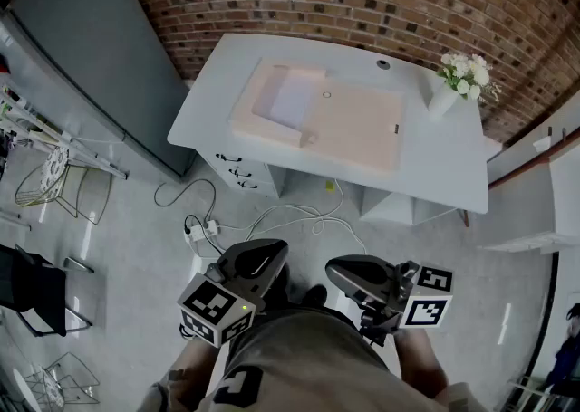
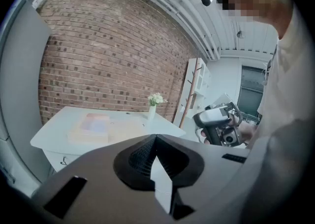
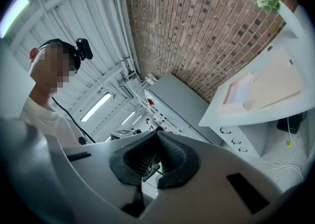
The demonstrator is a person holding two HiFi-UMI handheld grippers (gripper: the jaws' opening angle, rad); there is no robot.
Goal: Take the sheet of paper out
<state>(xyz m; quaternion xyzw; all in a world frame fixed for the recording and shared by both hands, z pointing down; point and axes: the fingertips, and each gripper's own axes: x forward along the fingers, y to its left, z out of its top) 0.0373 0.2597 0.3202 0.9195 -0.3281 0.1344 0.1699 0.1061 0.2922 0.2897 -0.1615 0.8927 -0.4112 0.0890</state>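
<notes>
A pale lilac sheet of paper lies in a shallow pink tray-like holder at the left end of a pale pink board on the white table. The sheet also shows far off in the left gripper view, and the sheet in the right gripper view. Both grippers are held close to the person's body, well short of the table. My left gripper has its tips touching, nothing between them. My right gripper is likewise shut and empty.
A white vase of flowers stands at the table's right end. Drawers sit under the table, with cables and a power strip on the floor. A tall grey cabinet stands left, wire chairs beside it.
</notes>
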